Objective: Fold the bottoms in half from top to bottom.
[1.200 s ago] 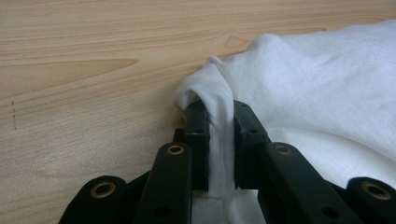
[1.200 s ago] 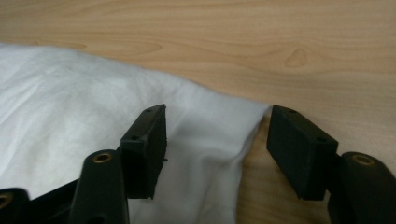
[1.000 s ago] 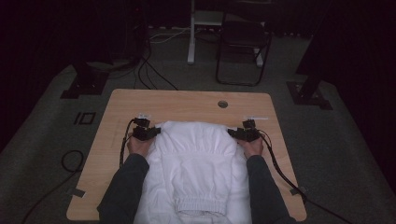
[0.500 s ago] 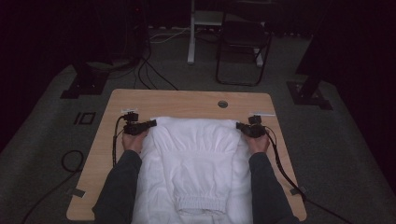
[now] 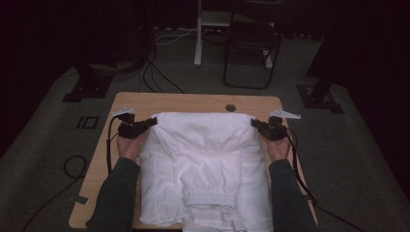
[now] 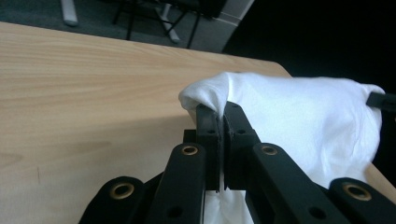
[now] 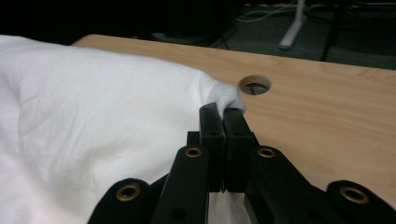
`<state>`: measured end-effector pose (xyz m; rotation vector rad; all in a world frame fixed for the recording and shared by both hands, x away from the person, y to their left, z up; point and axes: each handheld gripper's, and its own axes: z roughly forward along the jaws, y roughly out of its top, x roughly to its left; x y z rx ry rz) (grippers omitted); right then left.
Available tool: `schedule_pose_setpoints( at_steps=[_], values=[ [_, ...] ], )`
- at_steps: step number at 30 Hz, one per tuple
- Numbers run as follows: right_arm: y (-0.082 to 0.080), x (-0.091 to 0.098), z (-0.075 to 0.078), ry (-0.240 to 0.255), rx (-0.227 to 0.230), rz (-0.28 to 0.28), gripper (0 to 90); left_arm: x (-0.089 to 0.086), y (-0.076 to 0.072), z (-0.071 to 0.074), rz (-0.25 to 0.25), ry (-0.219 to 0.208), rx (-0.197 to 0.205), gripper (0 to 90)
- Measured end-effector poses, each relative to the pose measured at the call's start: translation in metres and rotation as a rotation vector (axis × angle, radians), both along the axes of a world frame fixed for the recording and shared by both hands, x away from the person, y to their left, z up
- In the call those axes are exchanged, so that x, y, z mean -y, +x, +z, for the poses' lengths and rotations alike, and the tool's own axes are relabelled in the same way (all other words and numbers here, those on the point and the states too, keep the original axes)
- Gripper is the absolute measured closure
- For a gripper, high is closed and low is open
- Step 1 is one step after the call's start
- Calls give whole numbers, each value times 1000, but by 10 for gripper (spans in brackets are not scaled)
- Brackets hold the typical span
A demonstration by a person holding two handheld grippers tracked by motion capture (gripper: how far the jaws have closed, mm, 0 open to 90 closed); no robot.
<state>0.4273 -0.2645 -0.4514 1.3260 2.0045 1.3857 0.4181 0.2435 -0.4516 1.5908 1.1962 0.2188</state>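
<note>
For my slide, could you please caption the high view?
Both tongs, left and right, pinch a white garment over a wooden table.

A light wood counter (image 5: 193, 102) with rounded corners stands on grey carpet (image 5: 43, 145), its grain running side to side. A round cable hole (image 5: 230, 108) sits near the far edge, right of centre. A white garment (image 5: 203, 164) lies spread over the middle of the counter, its ribbed hem (image 5: 209, 198) toward the near edge and its lowest folds spilling past that edge. Its two far corners are lifted off the wood. Bare counter shows along the far edge and down both sides. A strip of tape (image 5: 80, 199) marks the left near corner.
</note>
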Motion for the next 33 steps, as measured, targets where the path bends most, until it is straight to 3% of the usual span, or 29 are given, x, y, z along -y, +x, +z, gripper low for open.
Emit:
schedule_pose_setpoints(
  at_steps=[2,3,4,6,9,12,14,17,20,23,28,33],
  values=[
    [-8,2,0,10,5,15,890,-1,-8,2,-13,4,9,875],
    [-17,4,1,8,11,28,889,-2,-25,4,-39,15,27,875],
    [-36,7,2,11,23,52,889,-2,-36,5,-53,22,34,875],
    [-58,10,0,-1,21,79,889,-3,-56,3,-79,31,44,875],
    [-86,13,-9,-19,-6,110,889,-2,-84,-7,-108,45,38,873],
    [-109,15,-25,-37,-56,133,887,0,-105,-23,-133,73,4,873],
    [-120,15,-36,-54,-98,147,886,3,-116,-36,-149,128,-35,872],
    [-135,12,-59,-89,-175,178,885,11,-128,-60,-175,218,-125,871],
    [-139,4,-78,-146,-228,200,884,15,-130,-79,-185,255,-166,868],
    [-131,-5,-89,-194,-235,200,882,13,-123,-87,-174,225,-175,867],
    [-109,-13,-91,-194,-203,165,882,17,-107,-85,-132,296,-134,861],
    [-85,-15,-93,-157,-203,142,882,20,-81,-84,-80,337,-112,858]
  ],
)
